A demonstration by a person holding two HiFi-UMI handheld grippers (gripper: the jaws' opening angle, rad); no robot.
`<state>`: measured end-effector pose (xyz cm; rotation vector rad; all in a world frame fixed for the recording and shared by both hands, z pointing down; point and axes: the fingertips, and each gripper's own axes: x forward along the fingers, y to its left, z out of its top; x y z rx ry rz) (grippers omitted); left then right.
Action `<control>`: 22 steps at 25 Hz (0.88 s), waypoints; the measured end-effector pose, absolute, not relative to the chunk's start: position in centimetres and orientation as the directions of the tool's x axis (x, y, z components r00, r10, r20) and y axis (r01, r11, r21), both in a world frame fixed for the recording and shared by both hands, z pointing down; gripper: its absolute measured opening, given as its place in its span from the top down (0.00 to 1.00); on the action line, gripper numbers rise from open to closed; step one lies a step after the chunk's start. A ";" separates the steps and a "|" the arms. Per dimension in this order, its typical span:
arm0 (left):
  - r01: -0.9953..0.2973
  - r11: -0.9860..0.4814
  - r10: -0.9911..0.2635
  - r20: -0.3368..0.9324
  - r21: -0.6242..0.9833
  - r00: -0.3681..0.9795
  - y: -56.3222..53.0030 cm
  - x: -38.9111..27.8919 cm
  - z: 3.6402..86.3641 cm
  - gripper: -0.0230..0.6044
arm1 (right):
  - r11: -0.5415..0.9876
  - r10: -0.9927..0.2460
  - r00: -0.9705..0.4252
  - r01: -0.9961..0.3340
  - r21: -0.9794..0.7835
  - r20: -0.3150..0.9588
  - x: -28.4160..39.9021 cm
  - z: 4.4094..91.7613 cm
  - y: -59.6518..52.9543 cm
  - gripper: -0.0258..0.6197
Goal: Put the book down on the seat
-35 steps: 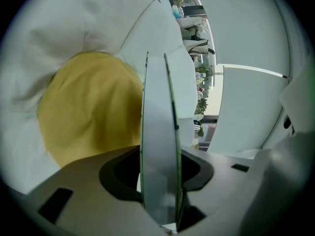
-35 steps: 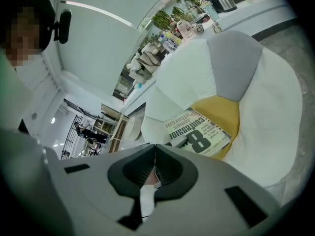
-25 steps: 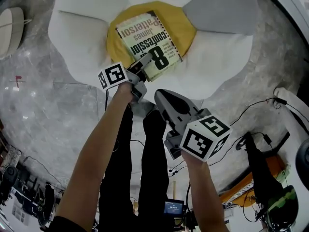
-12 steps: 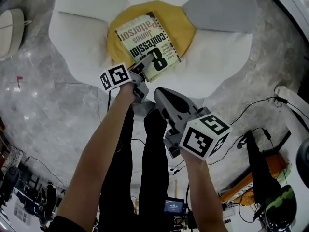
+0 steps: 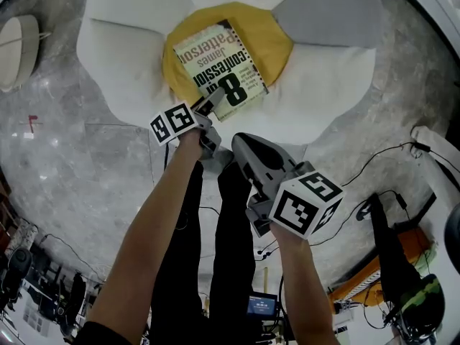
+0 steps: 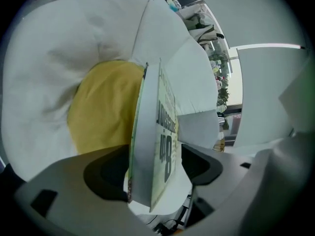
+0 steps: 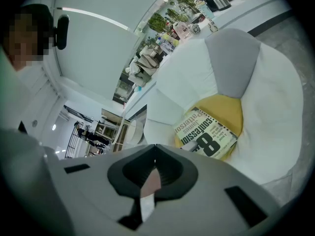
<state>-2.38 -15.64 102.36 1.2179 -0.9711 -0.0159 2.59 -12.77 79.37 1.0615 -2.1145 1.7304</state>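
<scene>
Jaws of right hand-held gripper (image 7: 155, 150) together; ahead, book (image 7: 206, 132) flat on yellow centre (image 7: 230, 108) of white seat (image 7: 275, 127).

Pale paperback book (image 5: 219, 68) lies flat, cover up, on flower-shaped seat's (image 5: 316, 92) yellow centre

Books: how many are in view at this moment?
1. The book lies on the yellow centre of the seat, its near corner between the jaws of the left gripper, which have just been opening and do not press it. No other shows.
</scene>
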 end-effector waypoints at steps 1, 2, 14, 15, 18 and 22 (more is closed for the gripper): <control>-0.475 0.401 -0.490 0.621 0.783 0.611 -15.5 -2.5 102.4 0.44 | 0.052 -0.394 -0.719 -0.640 -0.767 0.573 2.6 79.3 -12.8 0.93; -0.477 0.406 -0.489 0.626 0.780 0.608 -15.2 -2.6 102.4 0.43 | 0.052 -0.395 -0.719 -0.640 -0.767 0.573 2.6 79.3 -12.8 0.94; -0.461 0.403 -0.492 0.612 0.791 0.620 -14.5 -2.3 101.7 0.43 | 0.056 -0.397 -0.717 -0.642 -0.764 0.573 2.9 78.7 -12.4 0.94; -0.464 0.401 -0.492 0.613 0.790 0.618 -14.5 -2.3 101.5 0.43 | 0.056 -0.398 -0.716 -0.643 -0.764 0.574 2.9 78.6 -12.3 0.94; -0.462 0.401 -0.489 0.612 0.791 0.622 -14.6 -2.4 101.2 0.43 | 0.054 -0.401 -0.715 -0.643 -0.764 0.573 2.9 78.2 -12.4 0.94; -0.442 0.396 -0.495 0.592 0.805 0.636 -15.1 -2.3 100.3 0.43 | 0.061 -0.405 -0.715 -0.643 -0.763 0.570 2.8 77.5 -12.6 0.94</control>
